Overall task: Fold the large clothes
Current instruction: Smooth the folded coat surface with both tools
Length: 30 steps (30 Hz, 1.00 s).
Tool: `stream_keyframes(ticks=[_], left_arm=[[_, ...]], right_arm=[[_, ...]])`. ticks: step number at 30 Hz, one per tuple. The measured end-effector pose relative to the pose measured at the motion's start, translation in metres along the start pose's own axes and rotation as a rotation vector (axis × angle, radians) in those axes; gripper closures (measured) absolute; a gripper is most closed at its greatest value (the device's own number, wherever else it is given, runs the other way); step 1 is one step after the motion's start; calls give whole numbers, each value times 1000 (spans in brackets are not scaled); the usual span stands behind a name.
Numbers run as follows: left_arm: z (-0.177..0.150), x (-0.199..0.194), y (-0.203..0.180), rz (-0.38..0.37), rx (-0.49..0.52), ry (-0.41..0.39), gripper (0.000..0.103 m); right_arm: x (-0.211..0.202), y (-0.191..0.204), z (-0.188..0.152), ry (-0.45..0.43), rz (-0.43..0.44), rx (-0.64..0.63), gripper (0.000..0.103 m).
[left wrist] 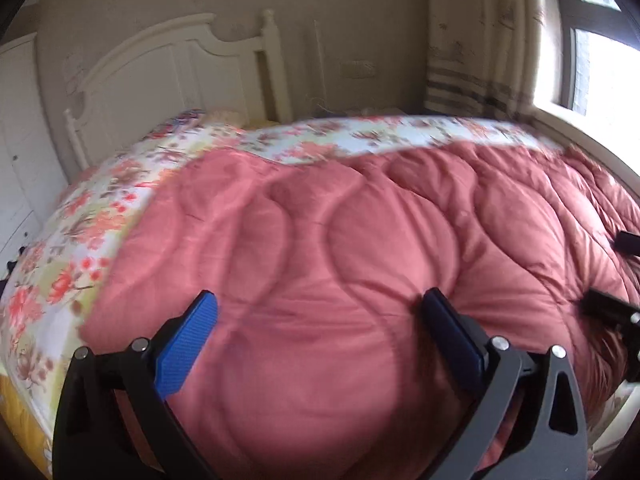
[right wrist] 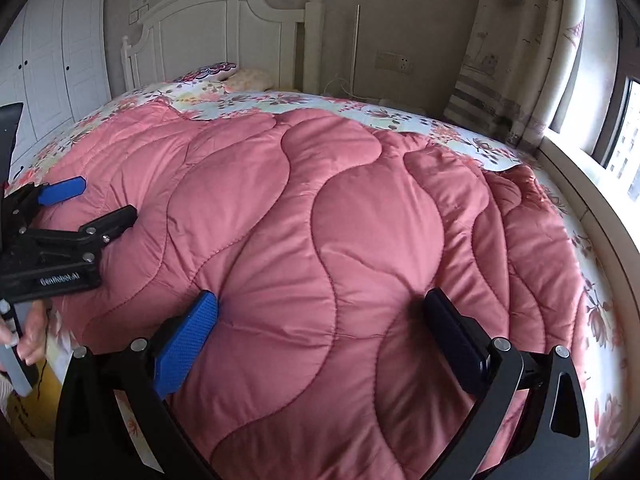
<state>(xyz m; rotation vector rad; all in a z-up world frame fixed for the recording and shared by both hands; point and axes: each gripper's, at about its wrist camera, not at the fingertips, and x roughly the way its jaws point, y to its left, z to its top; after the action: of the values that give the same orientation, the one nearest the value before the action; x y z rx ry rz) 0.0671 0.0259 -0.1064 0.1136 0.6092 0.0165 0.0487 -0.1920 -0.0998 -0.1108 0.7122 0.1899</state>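
Right wrist view alone shows the wardrobe (right wrist: 52, 60); both grippers, left gripper (left wrist: 320, 340) and right gripper (right wrist: 320, 344), spread wide over the pink quilt (right wrist: 300, 220).

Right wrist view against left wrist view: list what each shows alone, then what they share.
Only the right wrist view shows the wardrobe doors, the person's hand and the whole left gripper. Only the left wrist view shows its own open gripper up close. Both share the pink quilt, floral sheet, headboard, curtain and window.
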Motion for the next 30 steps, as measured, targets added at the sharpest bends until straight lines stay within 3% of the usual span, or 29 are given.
stream_keyframes(ticks=[4,7,10,17,21,24,26,30], left_arm=[[-2,-4,46,66,-127,-31,2],[-12,8,76,101,-193,21,2],[-20,22,95,27,-264,83,2],[-23,20,99,29,-261,86,2],[-15,-7,95,73,-294,-9,2],[5,-25,83,45,-266,-83,2],[26,-26,60,22,-193,-109,2],[61,6,12,41,-28,-104,2]], right_arm=[[-19,-26,2,-34,-48,68,5],[-25,-66,-5,-47,-95,177,5],[-13,-87,-20,-4,-120,218,4],[-7,-91,-25,12,-108,217,4],[-13,-94,-24,18,-115,233,4],[-29,-90,-16,-33,-127,254,5],[-39,-81,-6,-83,-109,242,5],[-35,-49,24,-99,-94,124,5]])
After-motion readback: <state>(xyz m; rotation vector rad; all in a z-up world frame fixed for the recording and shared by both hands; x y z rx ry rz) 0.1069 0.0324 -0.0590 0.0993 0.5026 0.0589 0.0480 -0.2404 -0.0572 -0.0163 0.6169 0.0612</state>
